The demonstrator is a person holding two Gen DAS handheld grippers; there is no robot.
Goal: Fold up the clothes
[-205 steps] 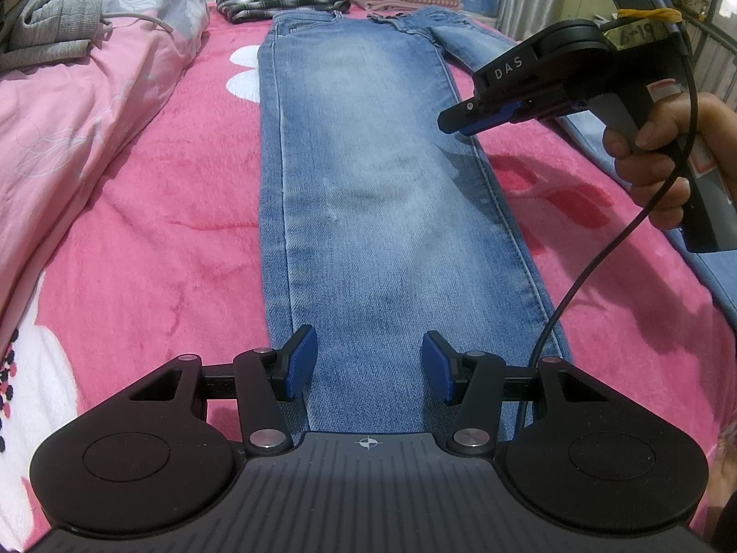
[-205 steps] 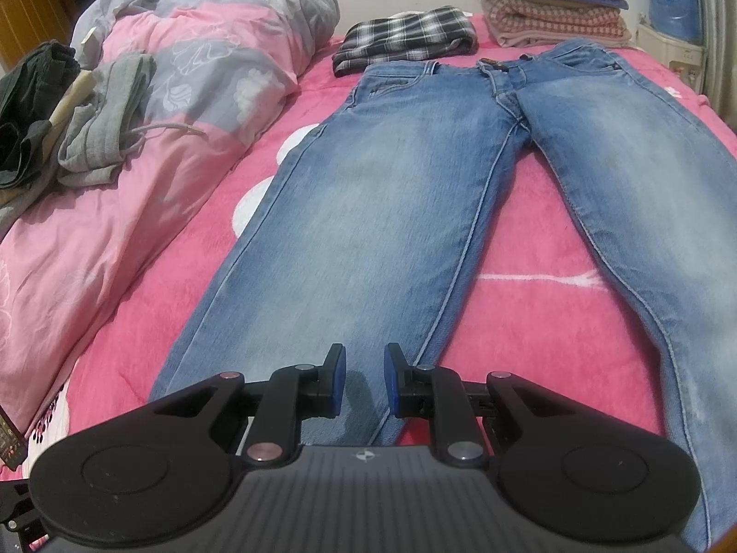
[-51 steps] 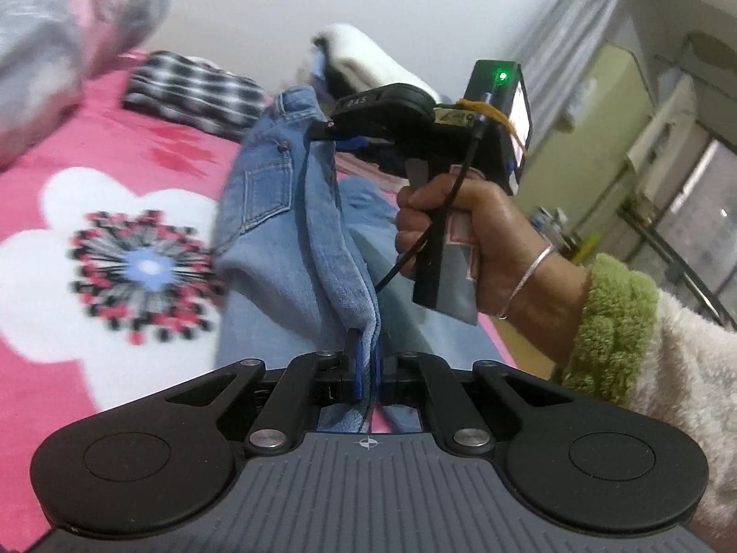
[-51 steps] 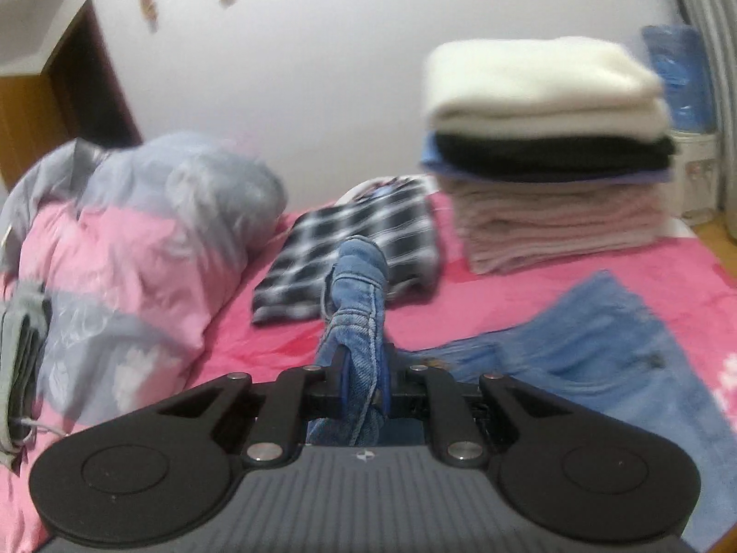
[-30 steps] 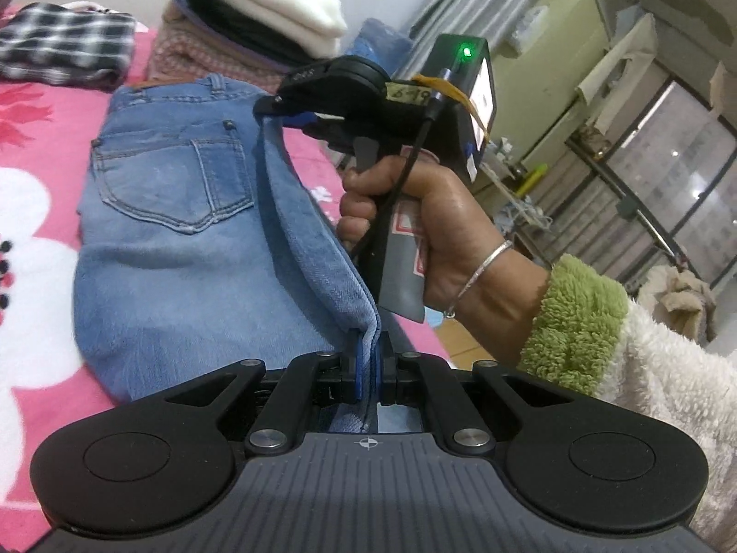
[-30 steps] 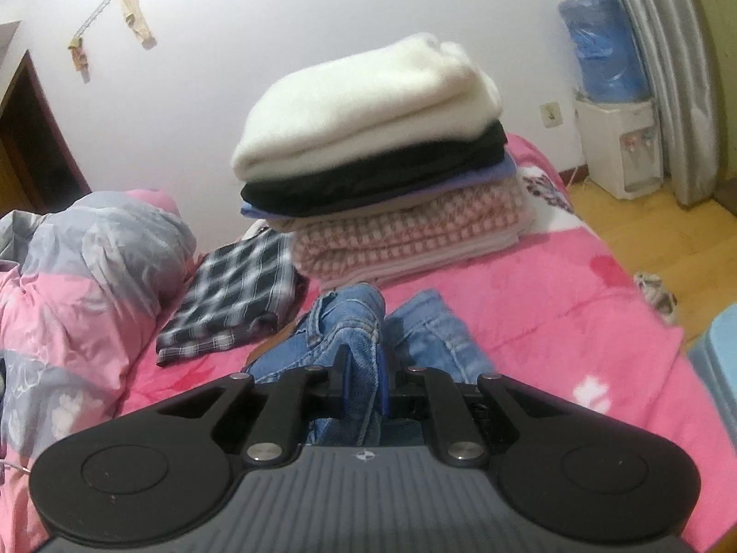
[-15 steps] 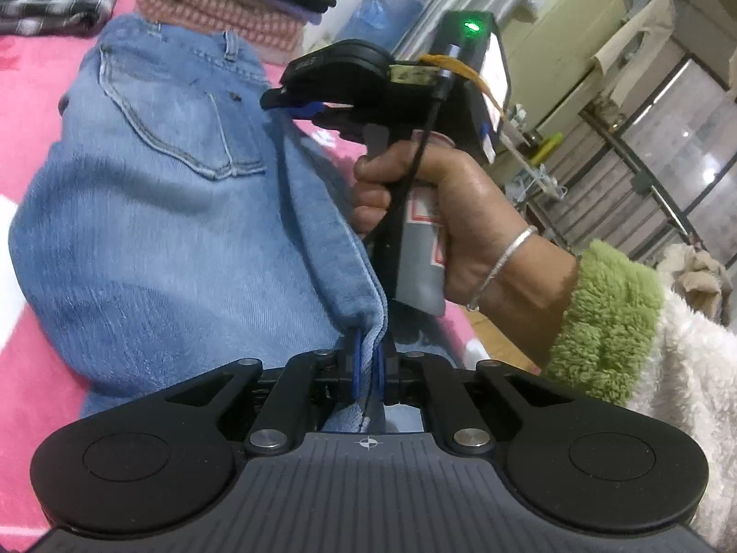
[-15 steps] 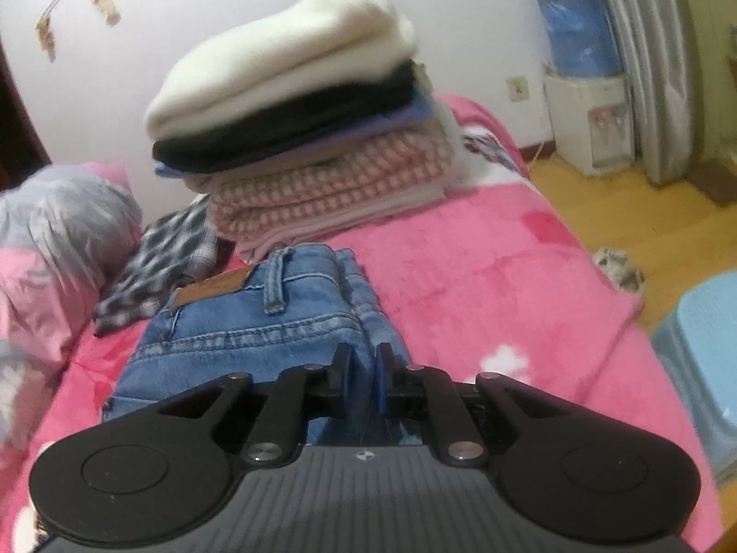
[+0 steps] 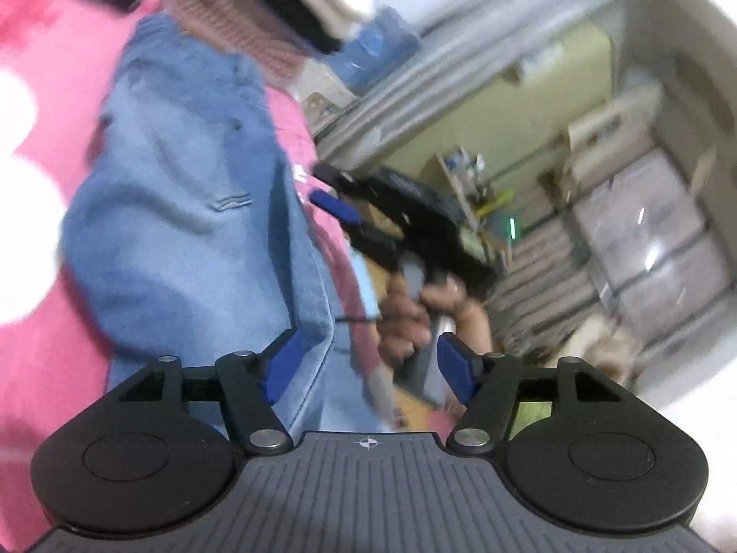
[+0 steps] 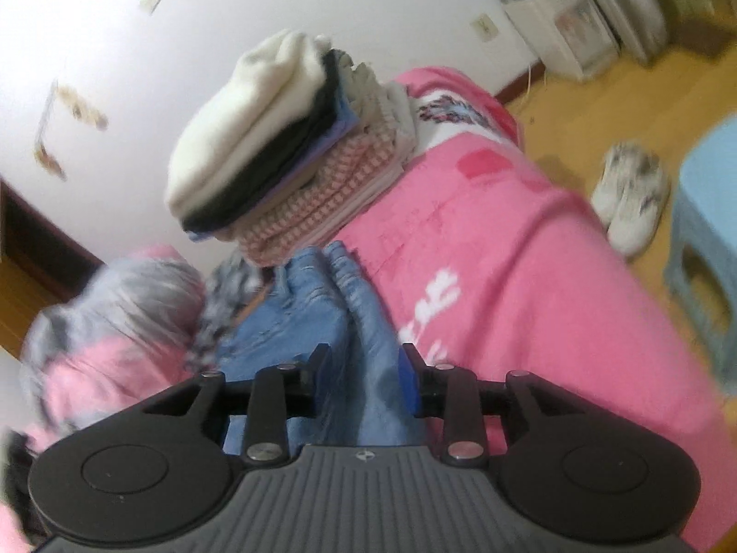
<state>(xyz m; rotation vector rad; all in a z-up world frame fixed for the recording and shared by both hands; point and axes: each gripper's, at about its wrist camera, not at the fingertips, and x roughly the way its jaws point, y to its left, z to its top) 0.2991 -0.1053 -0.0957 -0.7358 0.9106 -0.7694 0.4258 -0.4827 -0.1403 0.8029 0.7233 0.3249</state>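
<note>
The jeans [image 9: 184, 212] are laid on the bed [image 10: 529, 304], long axis running ahead of both tongs. The left tongs [image 9: 368, 364] and the right tongs [image 10: 364, 368] are spread open, denim between them.

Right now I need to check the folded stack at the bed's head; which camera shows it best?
The right wrist view: the stack sits mid-frame, its layers distinct. The left wrist view shows only a blurred part at the top edge.
</note>
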